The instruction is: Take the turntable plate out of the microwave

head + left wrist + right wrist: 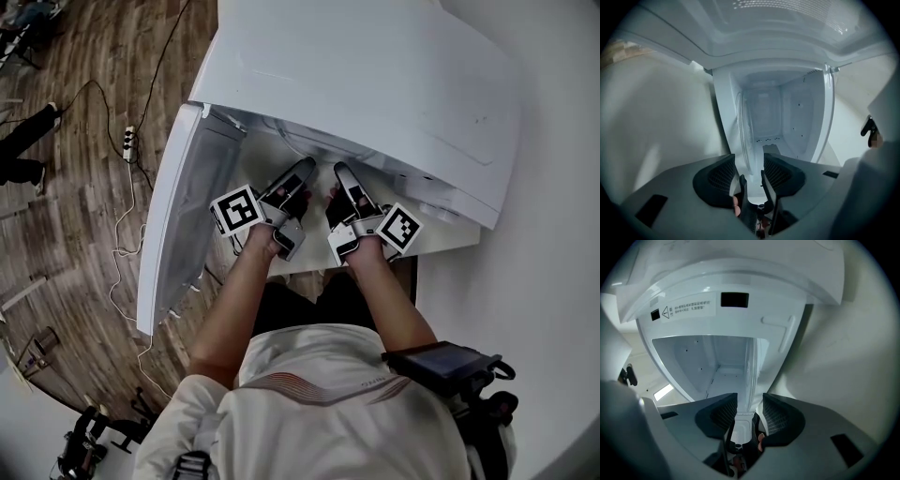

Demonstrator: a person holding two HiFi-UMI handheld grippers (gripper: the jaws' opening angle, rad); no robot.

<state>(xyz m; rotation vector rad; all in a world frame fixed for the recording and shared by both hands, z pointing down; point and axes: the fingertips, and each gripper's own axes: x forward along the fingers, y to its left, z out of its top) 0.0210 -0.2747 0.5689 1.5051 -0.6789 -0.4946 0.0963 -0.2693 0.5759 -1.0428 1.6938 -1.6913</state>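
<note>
Glass turntable plate [742,129] rim between parted jaws of level, side-by-side left gripper [300,174] and right gripper [343,178]

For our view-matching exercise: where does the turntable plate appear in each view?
Head view: not made out, under the microwave top.
Left gripper view: turntable plate edge-on, centre, between the jaws.
Right gripper view: turntable plate edge-on, centre.
Shared landmark: the microwave's white inside.

Left tool [302,171], right tool [341,174], held forward side by side — jaws apart
</note>
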